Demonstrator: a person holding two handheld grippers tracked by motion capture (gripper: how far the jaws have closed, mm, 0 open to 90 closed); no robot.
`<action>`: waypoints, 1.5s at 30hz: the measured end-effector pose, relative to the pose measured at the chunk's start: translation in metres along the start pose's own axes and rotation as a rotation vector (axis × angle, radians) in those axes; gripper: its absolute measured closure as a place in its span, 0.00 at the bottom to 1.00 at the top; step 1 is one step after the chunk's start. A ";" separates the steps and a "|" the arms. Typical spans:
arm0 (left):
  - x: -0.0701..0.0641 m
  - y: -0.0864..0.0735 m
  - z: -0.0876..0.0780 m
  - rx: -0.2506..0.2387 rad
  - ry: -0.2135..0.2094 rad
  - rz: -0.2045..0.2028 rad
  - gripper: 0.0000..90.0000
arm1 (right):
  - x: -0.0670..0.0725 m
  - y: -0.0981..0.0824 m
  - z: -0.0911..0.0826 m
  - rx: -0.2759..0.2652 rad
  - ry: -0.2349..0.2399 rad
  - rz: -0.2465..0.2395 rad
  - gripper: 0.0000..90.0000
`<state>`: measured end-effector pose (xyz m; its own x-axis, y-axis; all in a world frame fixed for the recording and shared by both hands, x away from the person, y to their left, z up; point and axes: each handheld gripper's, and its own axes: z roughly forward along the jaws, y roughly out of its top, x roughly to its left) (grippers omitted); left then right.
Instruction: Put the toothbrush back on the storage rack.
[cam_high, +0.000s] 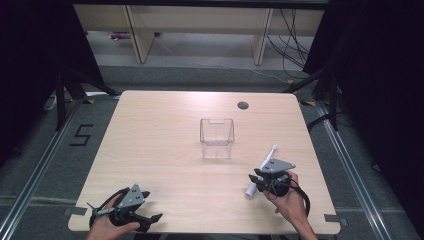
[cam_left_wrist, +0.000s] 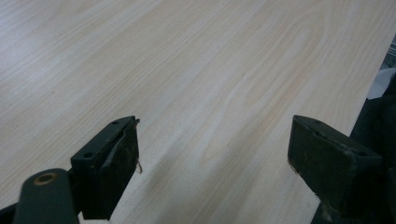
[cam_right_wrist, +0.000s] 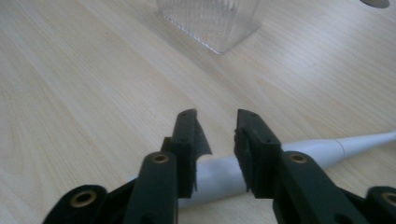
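Right gripper (cam_right_wrist: 215, 154) clamps the white toothbrush (cam_right_wrist: 322, 151) handle; left gripper (cam_left_wrist: 212, 158) gapes idle; round handle may roll out when lifted

High view looks down over the table (cam_high: 165, 150); both gripper views skim its wood closely.

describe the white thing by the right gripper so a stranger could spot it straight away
On the wooden table, look near the front right, just in front of the clear plastic box. There a white electric toothbrush lies flat between the jaws of the right gripper. It is the one long, slim white thing there.
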<state>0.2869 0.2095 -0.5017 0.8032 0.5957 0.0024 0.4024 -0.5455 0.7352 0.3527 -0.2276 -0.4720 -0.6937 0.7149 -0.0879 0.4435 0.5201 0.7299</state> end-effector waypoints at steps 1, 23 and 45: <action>0.000 0.000 0.000 0.000 0.000 0.000 0.18 | 0.000 0.000 0.000 0.000 0.000 0.000 0.80; 0.000 0.000 0.000 -0.004 0.001 -0.003 0.18 | 0.006 0.005 0.020 0.061 0.058 -0.039 0.99; 0.000 0.001 -0.002 -0.005 -0.006 0.001 0.18 | 0.011 -0.003 0.025 0.095 0.116 -0.062 0.99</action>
<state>0.2864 0.2099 -0.5000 0.8063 0.5915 -0.0013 0.3996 -0.5431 0.7385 0.3580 -0.2095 -0.4917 -0.7801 0.6238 -0.0480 0.4453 0.6076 0.6577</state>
